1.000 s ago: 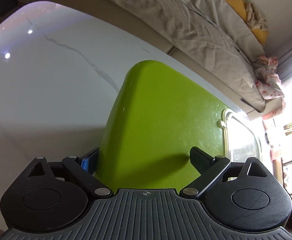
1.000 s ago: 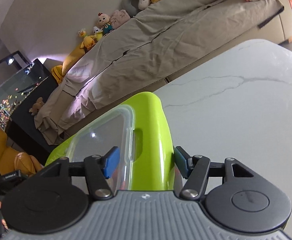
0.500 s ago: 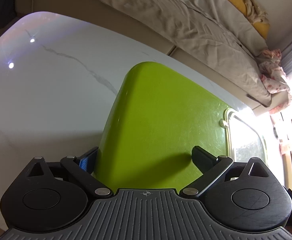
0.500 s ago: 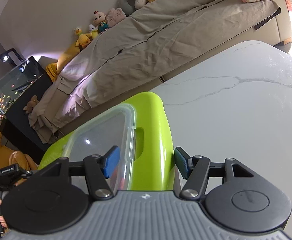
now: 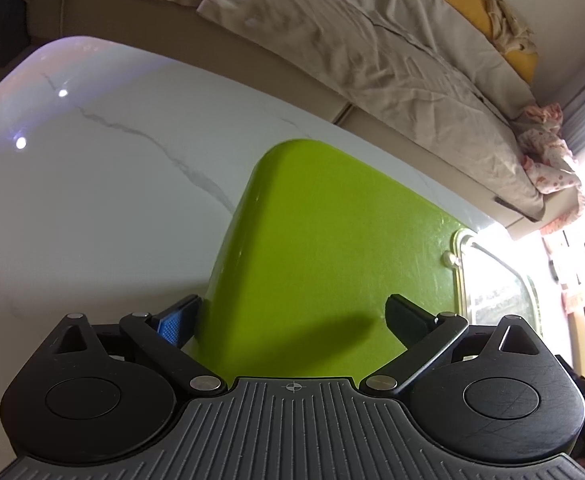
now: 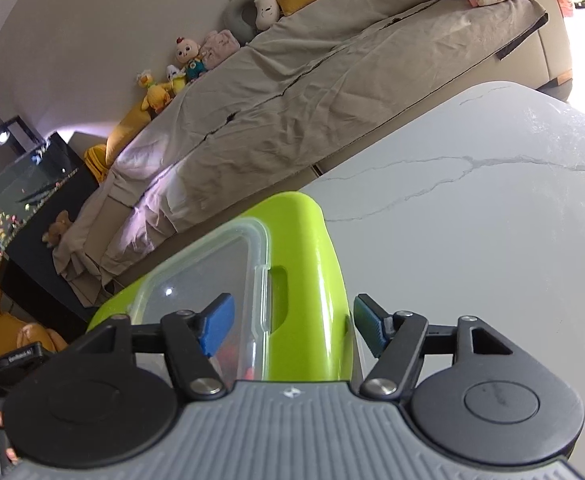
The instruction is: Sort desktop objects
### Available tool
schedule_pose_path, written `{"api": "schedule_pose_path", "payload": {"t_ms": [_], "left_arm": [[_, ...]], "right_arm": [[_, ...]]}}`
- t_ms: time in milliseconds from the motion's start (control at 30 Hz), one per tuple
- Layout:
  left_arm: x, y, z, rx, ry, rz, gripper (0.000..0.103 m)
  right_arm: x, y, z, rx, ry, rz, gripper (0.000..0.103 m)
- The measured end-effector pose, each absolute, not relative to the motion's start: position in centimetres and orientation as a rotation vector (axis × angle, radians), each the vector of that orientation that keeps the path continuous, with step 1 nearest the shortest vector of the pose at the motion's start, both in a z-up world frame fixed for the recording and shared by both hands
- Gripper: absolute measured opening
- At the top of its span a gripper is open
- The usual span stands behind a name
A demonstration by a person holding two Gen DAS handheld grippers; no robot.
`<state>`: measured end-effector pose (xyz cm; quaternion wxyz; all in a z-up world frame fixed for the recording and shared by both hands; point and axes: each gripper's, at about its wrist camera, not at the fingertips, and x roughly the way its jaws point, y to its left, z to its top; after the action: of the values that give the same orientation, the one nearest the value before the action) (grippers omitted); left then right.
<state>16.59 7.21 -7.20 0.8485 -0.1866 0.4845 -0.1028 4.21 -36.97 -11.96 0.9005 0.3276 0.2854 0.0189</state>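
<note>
Right gripper [image 6: 288, 322] fingers opening off green tray [image 6: 308, 280], clear-lidded box [image 6: 212, 276] inside, left gripper [image 5: 288, 320] gripping tray

Lime-green tray [image 5: 324, 248]: glossy, rounded corners, raised rim, flat on the white marble bench [image 5: 92, 208]. Clear plastic container [image 6: 208, 280] with a snap-flap lid sits inside the tray against its rim. Reddish contents show faintly through the container wall; indistinct.

A long sofa [image 6: 332, 92] draped in a beige sheet runs behind the white marble table [image 6: 492, 220]. Plush toys [image 6: 184, 64] line its backrest, yellow cushions [image 5: 488, 20] lie along it, and a fish tank [image 6: 16, 196] stands at its far end.
</note>
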Motion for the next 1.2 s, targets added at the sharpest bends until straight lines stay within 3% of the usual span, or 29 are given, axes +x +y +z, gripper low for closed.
{"api": "schedule_pose_path", "payload": {"t_ms": [33,233,500,767,1200], "left_arm": [[16.3,7.5,-6.8,-0.39,1.009,-0.211,0.1],[10.7,10.2,-3.8,-0.383,0.969,-0.188,0.101],[3.0,6.1,-7.1,-0.184,1.186,-0.411,0.102],[6.8,1.8,-13.8,-0.097,1.296,-0.239,0.102],[10.4,1.0,-12.3,-0.039,1.228,-0.181,0.102]], "right_arm": [[3.8,-37.4,-11.8,0.71,0.573,0.038,0.08],[-1.0,-39.0,-9.7,0.697,0.531,0.06,0.08],[-6.2,-33.7,-11.1,0.54,0.685,0.254,0.084],[-1.2,-32.2,-16.0,0.728,0.858,0.143,0.085],[0.7,-31.4,-17.3,0.718,0.856,0.096,0.082]]}}
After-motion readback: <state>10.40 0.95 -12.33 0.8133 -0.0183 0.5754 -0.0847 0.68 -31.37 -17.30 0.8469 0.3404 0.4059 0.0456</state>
